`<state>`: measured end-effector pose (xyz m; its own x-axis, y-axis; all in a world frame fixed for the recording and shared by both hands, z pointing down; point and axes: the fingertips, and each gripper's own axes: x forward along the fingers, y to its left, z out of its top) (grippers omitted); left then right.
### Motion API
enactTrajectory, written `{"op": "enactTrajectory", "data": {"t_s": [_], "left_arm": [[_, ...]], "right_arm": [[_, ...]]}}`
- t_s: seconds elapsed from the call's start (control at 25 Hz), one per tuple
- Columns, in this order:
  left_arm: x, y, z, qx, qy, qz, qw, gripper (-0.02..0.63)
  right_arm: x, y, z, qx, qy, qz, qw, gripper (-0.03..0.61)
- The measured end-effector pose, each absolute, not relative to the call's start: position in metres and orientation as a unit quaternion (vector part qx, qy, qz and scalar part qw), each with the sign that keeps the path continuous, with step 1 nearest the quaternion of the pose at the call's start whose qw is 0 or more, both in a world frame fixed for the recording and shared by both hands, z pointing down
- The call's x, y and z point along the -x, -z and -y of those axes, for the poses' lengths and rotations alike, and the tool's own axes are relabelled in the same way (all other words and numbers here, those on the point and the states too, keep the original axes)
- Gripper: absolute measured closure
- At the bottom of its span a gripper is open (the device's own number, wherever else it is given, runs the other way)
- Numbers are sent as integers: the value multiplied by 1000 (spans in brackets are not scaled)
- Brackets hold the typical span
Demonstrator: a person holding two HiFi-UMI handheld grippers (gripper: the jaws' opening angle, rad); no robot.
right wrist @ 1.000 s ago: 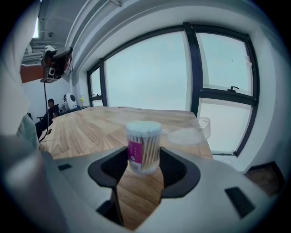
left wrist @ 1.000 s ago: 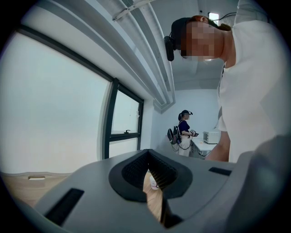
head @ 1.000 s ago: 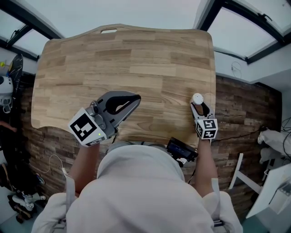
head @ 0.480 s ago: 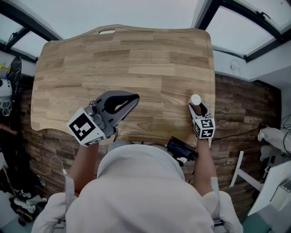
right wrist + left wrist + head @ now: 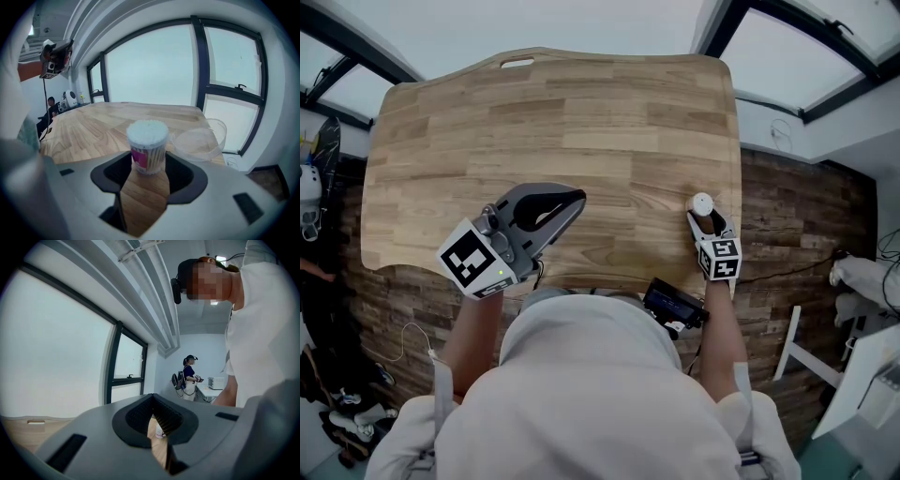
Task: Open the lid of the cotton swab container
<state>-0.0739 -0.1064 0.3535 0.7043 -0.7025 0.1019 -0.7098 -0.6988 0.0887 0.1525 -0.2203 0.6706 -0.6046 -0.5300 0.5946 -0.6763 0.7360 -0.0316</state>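
- Near the right edge of the bench (image 5: 534,112), toward its front right corner, the cotton swab container (image 5: 147,145) stands upright. Your right hand-held gripper (image 5: 148,159) has its jaws narrow around the lower wall of the container. The pads seem to lie against both sides, so I judge this is a hold that stops the container from sliding or tipping.
- Just beside the container, closer to the right edge, a clear round lid (image 5: 199,138) lies on the wood, and its hollow side seems to be up. The white tips of the swabs look uncovered, so I judge that the lid is already off. This place leaves it out of the way of the jaws but easy to reach.
- Above the front edge, left of the middle, your left hand-held gripper (image 5: 152,401) hovers with its jaws fully together and nothing between them. It points about level across the bench toward the container and is well apart from it. I judge that it only waits there, because the right side needs no second grip.
- When you let the container go, open the jaws slowly. The container looks light and rather tall, so a pad that drags on it can tip it. The lid is close to the edge, and a small push could send it off the bench.
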Motion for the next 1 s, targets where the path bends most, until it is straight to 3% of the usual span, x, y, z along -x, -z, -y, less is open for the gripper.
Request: {"op": "enactTrajectory", "data": {"t_s": [0.84,1.0], "left_arm": [[75,-348,94,-924,-9,377,58,600],[73,-348,91,-926,-6,374,56,600]], "right_arm": [[-173,-667,195,-339,-215,864,303,345],[-176,-657,188,-338,-204,870,296,438]]}}
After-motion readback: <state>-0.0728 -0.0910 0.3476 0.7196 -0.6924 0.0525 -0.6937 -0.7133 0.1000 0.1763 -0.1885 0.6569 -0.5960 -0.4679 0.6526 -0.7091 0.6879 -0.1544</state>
